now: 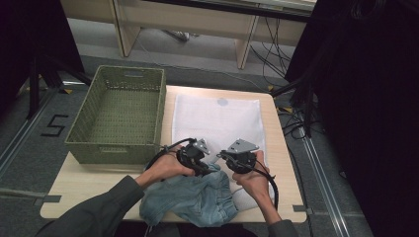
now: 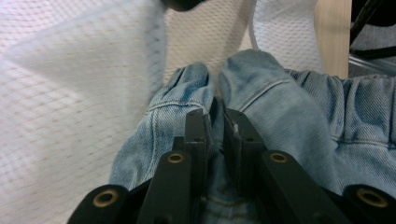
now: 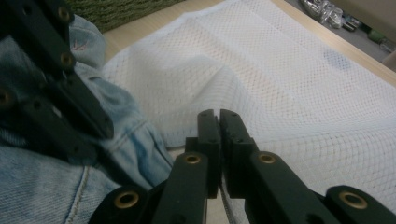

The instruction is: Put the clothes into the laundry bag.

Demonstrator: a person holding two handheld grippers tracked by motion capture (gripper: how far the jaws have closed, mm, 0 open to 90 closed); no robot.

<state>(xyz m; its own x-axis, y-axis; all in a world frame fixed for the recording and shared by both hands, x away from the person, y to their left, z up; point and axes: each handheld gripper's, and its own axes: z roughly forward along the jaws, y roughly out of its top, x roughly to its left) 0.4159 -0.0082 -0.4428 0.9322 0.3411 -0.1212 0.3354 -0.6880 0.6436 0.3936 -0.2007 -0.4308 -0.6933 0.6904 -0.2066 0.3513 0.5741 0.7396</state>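
While both hands work at the near edge of the wooden table, the high view shows the left gripper and the right gripper close together over a crumpled pair of blue jeans. The jeans lie at the front of the table, partly on the near end of a white mesh laundry bag that is spread flat toward the far edge. A green woven basket stands on the table's left part, just beside the bag.

Seen from the left gripper view, the left gripper has its jaws clamped on a raised fold of the jeans, the denim bunching up on either side of the pads. White mesh of the bag lies beyond and to the left.

From the right gripper view, the right gripper has its jaws together on a thin layer of the mesh bag, whose edge runs down between the pads. The jeans lie at the left, where the left gripper's black arms reach down into the denim.
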